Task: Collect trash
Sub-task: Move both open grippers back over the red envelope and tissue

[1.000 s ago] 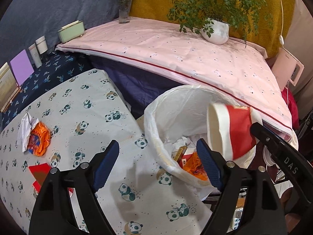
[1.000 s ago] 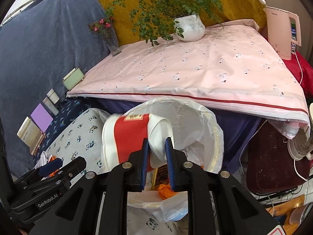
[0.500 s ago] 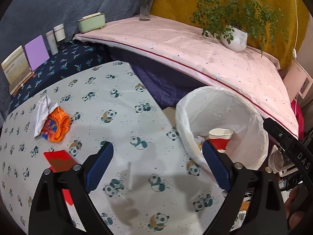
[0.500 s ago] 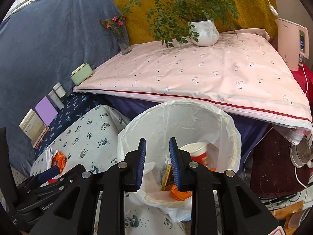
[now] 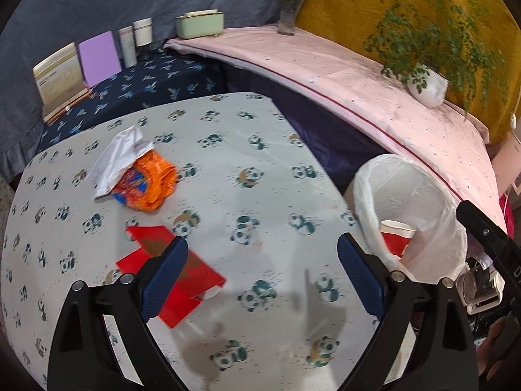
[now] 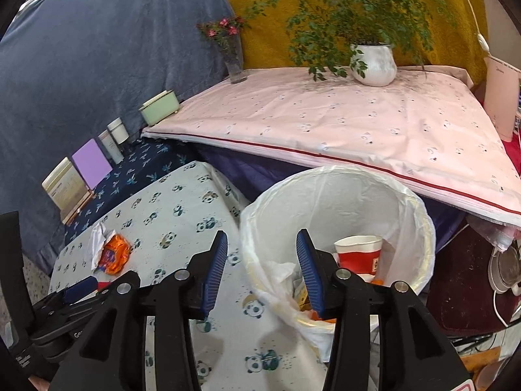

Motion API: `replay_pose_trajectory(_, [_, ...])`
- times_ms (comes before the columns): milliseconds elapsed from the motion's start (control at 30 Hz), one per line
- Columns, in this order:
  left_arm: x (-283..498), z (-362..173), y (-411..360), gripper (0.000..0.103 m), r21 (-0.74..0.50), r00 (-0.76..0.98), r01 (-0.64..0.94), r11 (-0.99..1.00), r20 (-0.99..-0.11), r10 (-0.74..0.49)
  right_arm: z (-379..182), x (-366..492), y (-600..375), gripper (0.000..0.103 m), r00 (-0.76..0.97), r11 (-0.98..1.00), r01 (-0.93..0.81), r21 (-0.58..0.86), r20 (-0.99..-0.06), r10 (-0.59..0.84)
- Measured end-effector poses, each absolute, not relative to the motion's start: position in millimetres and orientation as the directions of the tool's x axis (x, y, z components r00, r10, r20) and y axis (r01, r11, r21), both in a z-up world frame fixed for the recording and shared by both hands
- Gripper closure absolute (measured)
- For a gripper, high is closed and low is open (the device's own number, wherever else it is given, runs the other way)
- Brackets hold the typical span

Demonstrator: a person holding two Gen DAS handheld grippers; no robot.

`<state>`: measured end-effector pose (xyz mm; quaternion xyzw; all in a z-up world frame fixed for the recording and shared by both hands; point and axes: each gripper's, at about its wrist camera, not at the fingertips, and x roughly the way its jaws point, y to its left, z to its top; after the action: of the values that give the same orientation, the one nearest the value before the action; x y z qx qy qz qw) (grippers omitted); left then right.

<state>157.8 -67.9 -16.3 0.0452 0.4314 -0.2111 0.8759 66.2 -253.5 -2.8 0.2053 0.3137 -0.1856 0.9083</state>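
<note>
Now the cup sits in the bin; right gripper fingers opened wider, left gripper fingers wide, both empty.

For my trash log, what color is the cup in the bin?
Red with a white rim and base: the cup shows best in the right wrist view.

Bin liner thin glossy plastic; cup paper; tablecloth matt cloth; orange wrapper shiny
</note>
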Motion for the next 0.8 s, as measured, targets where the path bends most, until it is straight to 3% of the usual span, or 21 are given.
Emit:
replay_pose_trajectory(600, [193.4, -53.3, -1.1, 0.016, -0.146, 0.467, 0.188, 0.971, -0.857, -0.219, -16.6, 99.7, -183.6, 0.059, 0.722, 0.912, 0.339, 0.23, -0.685, -0.096])
replay_pose_trajectory(800, [203.2, -63.0, -6.7, 0.031, -0.146, 0.427, 0.181, 0.972, -0.879, -0.212, -24.0, 107.6, -172.2, 0.059, 0.709, 0.921, 0.318, 0.223, -0.701, -0.075])
